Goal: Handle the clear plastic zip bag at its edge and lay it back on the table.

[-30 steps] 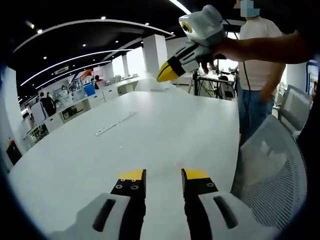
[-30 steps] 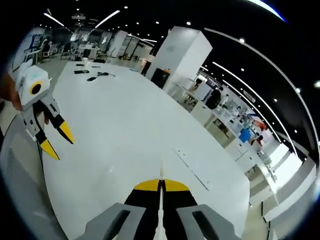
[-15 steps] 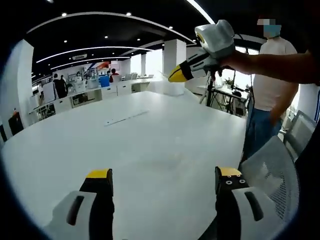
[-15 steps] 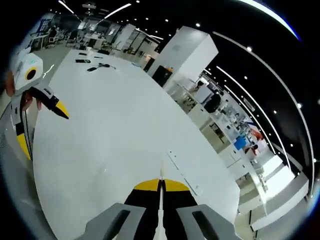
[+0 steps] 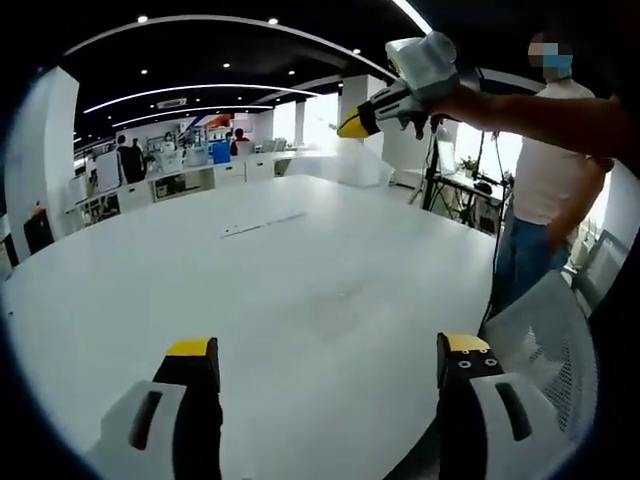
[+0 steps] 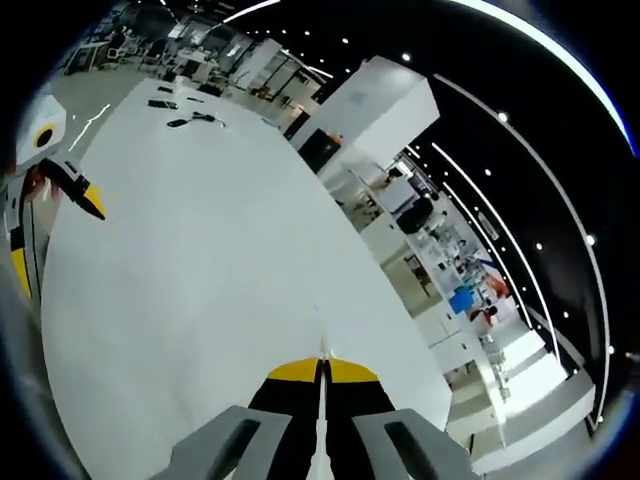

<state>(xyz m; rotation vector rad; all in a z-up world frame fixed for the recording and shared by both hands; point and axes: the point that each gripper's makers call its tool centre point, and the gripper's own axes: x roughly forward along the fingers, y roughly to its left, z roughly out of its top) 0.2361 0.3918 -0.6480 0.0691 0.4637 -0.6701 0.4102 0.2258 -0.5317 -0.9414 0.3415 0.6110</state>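
The clear plastic zip bag (image 5: 356, 163) hangs as a faint see-through sheet above the far side of the white table (image 5: 300, 290). My right gripper (image 5: 352, 125) is shut on its top edge, held high at the upper right of the left gripper view. In the right gripper view a thin sliver of the bag (image 6: 322, 342) sticks out from between the shut yellow tips of my right gripper (image 6: 322, 368). My left gripper (image 5: 328, 346) stands wide open over the near table edge, holding nothing. The left gripper (image 6: 55, 237) also appears at the left edge of the right gripper view, jaws apart.
A thin white strip (image 5: 262, 224) lies on the table's far half. A mesh chair (image 5: 545, 340) stands by the table's right edge, with a person (image 5: 545, 160) standing behind it. Small dark items (image 6: 185, 120) lie at one far end of the table.
My left gripper's jaws have spread from a narrow gap to wide open. The right gripper stays shut on the raised bag. Both views have shifted slightly.
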